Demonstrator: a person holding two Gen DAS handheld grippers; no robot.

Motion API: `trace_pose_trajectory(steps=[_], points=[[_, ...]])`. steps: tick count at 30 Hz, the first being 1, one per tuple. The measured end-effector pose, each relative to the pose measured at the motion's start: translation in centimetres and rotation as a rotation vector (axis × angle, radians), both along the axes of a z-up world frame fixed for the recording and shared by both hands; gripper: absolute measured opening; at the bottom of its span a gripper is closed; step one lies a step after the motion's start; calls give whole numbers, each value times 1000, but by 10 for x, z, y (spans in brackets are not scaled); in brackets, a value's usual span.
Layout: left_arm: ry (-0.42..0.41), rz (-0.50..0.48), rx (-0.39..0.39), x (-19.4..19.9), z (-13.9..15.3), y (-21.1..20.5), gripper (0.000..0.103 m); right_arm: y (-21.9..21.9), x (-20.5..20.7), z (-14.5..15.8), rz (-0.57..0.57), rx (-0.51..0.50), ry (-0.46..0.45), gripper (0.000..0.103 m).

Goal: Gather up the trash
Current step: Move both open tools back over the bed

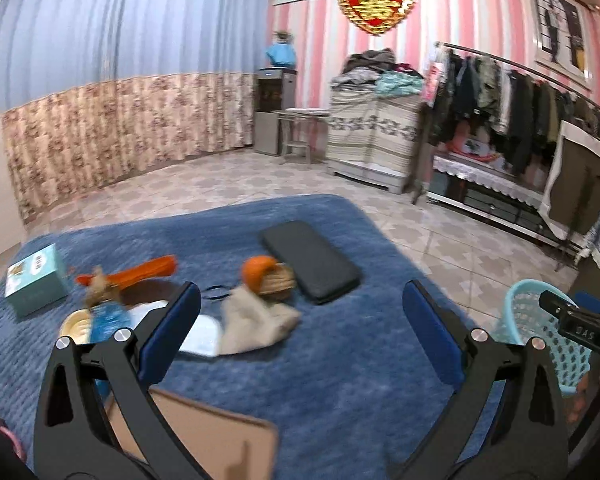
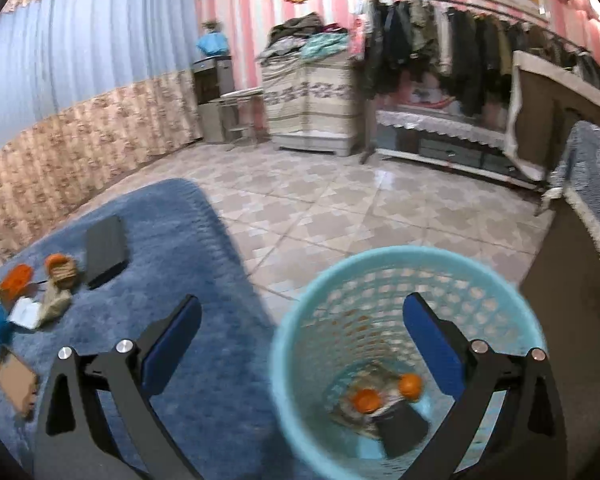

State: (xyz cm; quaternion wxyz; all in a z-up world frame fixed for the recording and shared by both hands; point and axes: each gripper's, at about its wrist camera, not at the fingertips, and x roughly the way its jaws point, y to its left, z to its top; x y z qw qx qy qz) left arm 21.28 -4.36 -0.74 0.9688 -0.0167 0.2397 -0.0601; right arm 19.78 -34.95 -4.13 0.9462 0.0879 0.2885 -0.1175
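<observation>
The left gripper (image 1: pixel 300 312) hangs over the blue plush bed cover (image 1: pixel 340 380) with its blue-padded fingers (image 1: pixel 168 332) spread wide and nothing between them. Ahead of it lies a loose cluster of litter — crumpled beige paper (image 1: pixel 256 320), an orange peel (image 1: pixel 256 272) on a woven brown scrap, a flat white card (image 1: pixel 200 336) and a long orange wrapper (image 1: pixel 140 272). A black rectangular case (image 1: pixel 310 260) lies just beyond, near the cover's far edge, and a teal cardboard box (image 1: pixel 36 284) sits at the left.

The right gripper (image 2: pixel 302 336) stands as wide apart as the left and holds nothing; it hovers above the pale turquoise perforated plastic basket (image 2: pixel 300 320), which stands on the tiled floor (image 2: pixel 360 208) just beside the bed's edge. Two orange pieces (image 2: pixel 366 400) and dark scraps lie in the basket's bottom. Beyond the basket the floor is open up to the clothes rack.
</observation>
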Motion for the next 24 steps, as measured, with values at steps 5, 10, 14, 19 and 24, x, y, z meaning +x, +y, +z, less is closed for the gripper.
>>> trace_pose_trajectory(steps=[5, 10, 14, 19, 24], points=[[24, 70, -20, -6, -4, 43, 97, 40, 8, -4, 118, 49, -9, 99], [22, 119, 11, -18, -7, 75, 97, 80, 15, -8, 199, 30, -10, 99], [26, 156, 26, -30, -14, 92, 97, 105, 18, -13, 236, -8, 12, 99], [80, 190, 46, -39, -29, 120, 97, 118, 21, -17, 206, -52, 50, 99], [135, 228, 60, -42, -47, 144, 97, 124, 24, -20, 159, -60, 73, 99]])
